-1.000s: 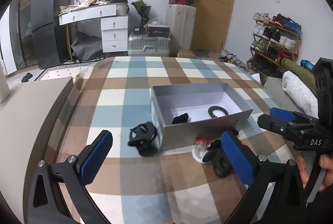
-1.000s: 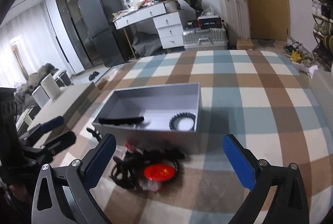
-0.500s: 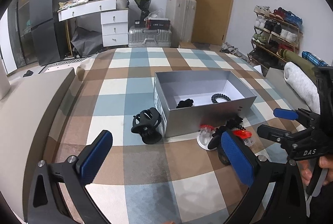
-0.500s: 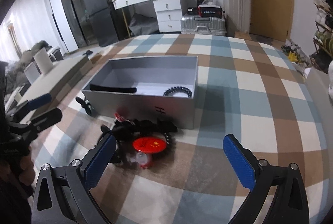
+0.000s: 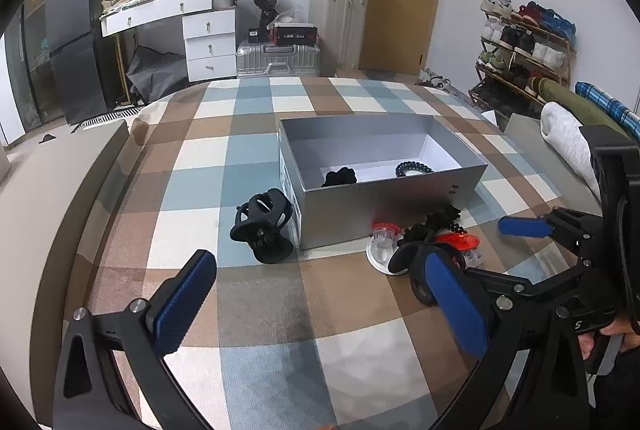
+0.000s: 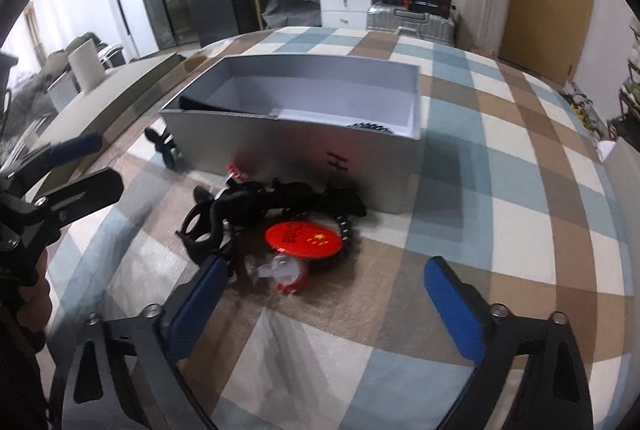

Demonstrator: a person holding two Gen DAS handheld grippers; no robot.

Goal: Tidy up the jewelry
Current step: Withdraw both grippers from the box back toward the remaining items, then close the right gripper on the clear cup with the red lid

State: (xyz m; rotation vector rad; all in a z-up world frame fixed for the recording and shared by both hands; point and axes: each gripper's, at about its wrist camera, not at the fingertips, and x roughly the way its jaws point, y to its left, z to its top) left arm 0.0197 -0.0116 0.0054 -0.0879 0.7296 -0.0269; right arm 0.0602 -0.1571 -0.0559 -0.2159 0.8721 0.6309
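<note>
Our right tongs (image 6: pixel 320 294) are closing, still empty, over the tangled pile (image 6: pixel 276 214) near the grey box (image 6: pixel 296 150). We risk snagging several pieces together. Our left tongs (image 5: pixel 316 294) hang released.

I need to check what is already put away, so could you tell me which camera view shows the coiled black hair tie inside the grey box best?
The left wrist view: it looks down into the grey box, so the whole coiled black hair tie shows on the white floor. In the right wrist view the box's near wall hides most of it; only its top edge shows above the rim.
</note>
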